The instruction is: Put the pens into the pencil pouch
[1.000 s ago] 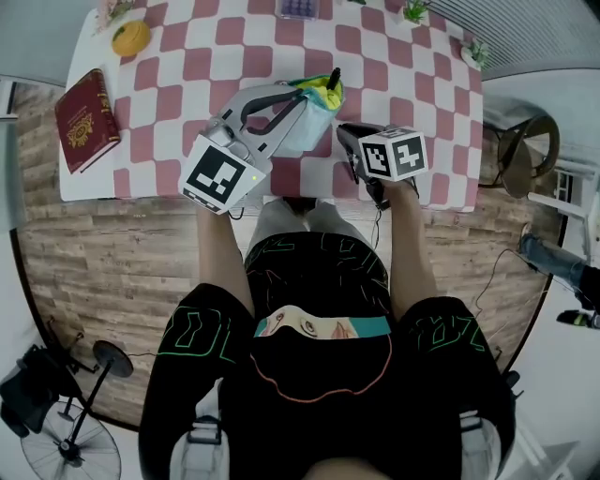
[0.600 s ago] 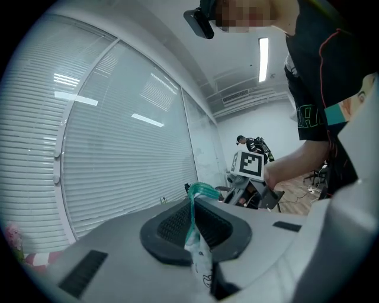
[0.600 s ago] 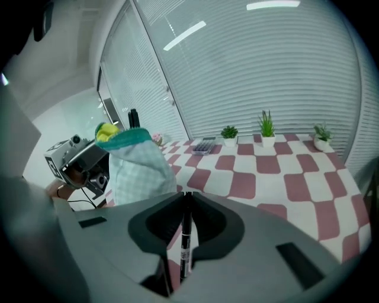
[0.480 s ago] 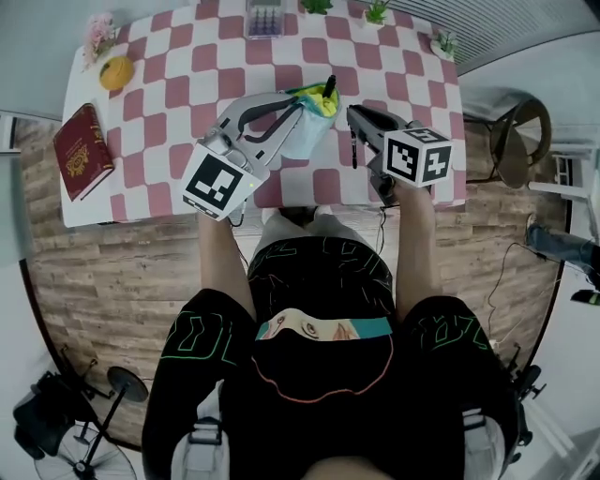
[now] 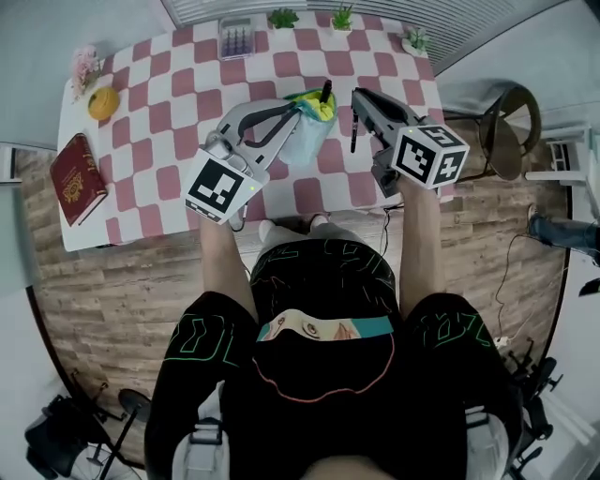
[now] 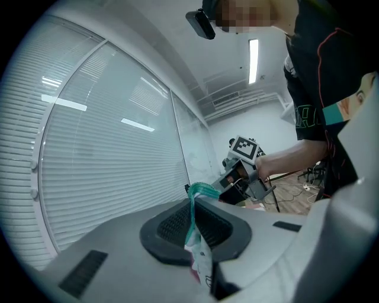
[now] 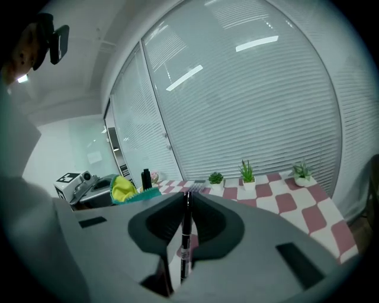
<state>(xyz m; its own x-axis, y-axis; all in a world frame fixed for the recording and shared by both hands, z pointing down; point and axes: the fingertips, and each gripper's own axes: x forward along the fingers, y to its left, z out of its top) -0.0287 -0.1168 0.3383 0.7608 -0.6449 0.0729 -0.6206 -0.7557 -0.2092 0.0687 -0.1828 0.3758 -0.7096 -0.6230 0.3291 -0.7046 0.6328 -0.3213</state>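
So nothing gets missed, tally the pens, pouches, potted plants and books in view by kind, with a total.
Pens: 2, a pen standing in the pencil pouch and a pen in the right gripper
Pencil pouch: 1
Potted plants: 3
Book: 1
Total: 7

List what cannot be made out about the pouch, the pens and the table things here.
- Inside of the pencil pouch: in the head view, its yellow mouth and the left gripper cover it. One standing pen pokes out; any others are unseen.
- Print on the held pen in the right gripper: too small in the right gripper view.
- Book title: too small in the head view.
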